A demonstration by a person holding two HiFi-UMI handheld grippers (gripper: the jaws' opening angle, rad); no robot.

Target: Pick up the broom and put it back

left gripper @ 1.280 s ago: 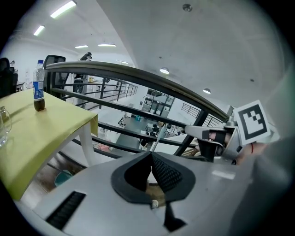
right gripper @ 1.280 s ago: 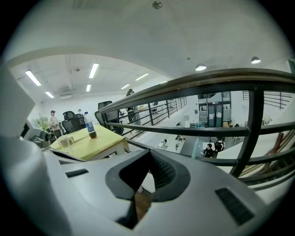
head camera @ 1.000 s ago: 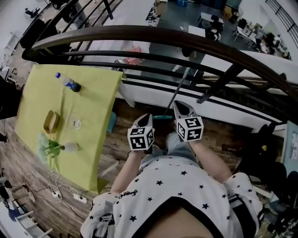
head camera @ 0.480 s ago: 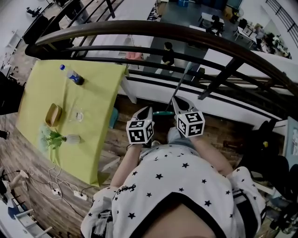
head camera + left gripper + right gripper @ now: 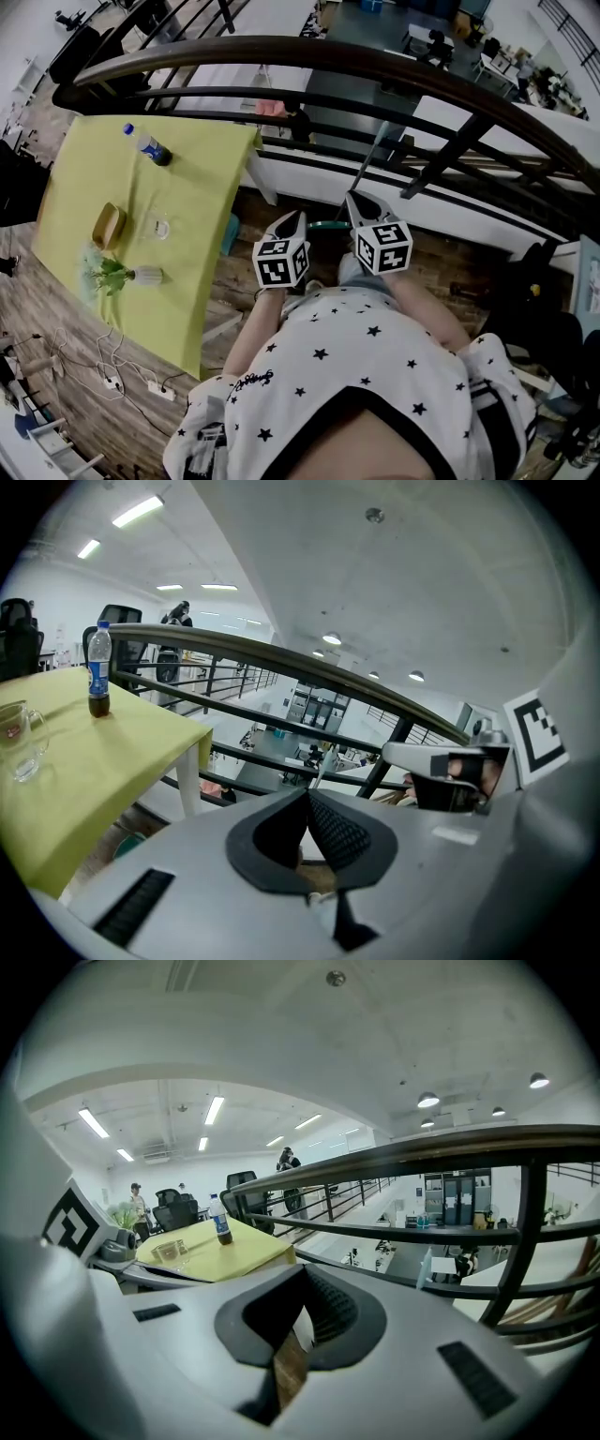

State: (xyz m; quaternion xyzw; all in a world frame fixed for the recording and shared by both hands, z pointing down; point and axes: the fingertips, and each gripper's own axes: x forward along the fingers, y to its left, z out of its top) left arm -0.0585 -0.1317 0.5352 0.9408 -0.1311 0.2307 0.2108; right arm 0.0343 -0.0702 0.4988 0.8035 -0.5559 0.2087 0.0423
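Broom (image 5: 360, 174): it stands nearly upright, its thin pale handle leaning against the railing (image 5: 375, 67) and its teal head (image 5: 328, 226) down on the wooden floor (image 5: 441, 267). It is just ahead of the person, in the gap between the two tools and touching neither.

The left tool (image 5: 298, 218) is clenched on nothing. In its own view the dark pads meet at the tip (image 5: 307, 795), and only the railing and the hall below show past them. The right tool (image 5: 355, 201) is likewise clenched and empty, its pads together at the tip (image 5: 302, 1275). Both point forward and somewhat down toward the foot of the railing. The desk (image 5: 202, 281) with the yellow cloth lies off to the left, well apart from the broom.

A broom propped this way fits either end of the job: waiting to be lifted, or already set back in its place. The pictures do not settle which.

As for handling, it is probably light, with a stiff, long, narrow shaft and most of its weight low in the head. The shaft looks smooth and round, so it could roll or slide between flat pads. A grip needs pads square across it and a firm squeeze. Holding it well down the handle, nearer the head, would keep it from swinging. A second hold higher up would steady the long end. The rails are close behind, so the top could knock them if the shaft tips.
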